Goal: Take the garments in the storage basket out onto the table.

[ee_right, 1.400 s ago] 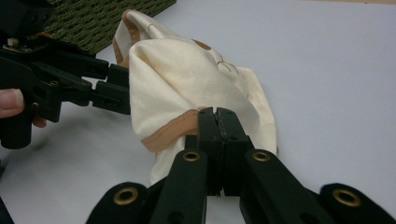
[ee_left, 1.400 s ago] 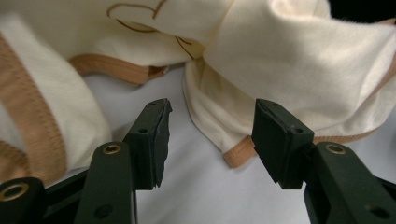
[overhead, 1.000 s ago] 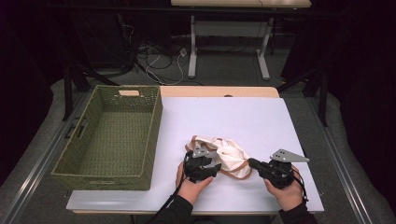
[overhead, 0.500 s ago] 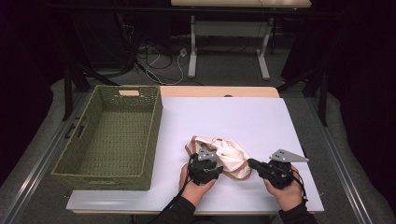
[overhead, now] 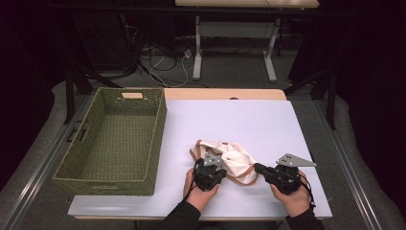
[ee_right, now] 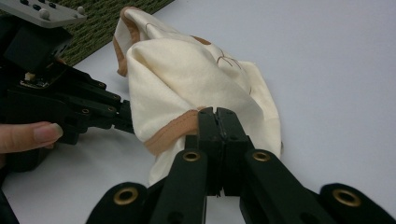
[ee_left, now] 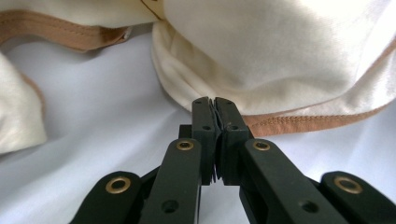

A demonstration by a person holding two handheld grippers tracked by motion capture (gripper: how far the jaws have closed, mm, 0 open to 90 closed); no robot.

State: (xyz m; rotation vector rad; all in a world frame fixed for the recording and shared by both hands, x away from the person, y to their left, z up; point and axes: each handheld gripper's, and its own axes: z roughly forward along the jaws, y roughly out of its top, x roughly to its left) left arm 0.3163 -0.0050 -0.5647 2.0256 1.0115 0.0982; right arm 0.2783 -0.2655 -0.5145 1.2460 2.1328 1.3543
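A cream cloth with tan trim lies bunched on the white table, near the front. My left gripper has just been closing, and its jaws now meet on the cloth's tan hem. At the cloth's other side my right gripper is shut on a tan-edged fold and holds the fabric up in a peak. In the high view the left gripper is at the cloth's near left and the right gripper at its near right. A hand holds each.
A green woven basket stands along the table's left side, close to the left hand. The white table top stretches beyond the cloth to a wooden strip at the back. Desk legs and cables are on the floor behind.
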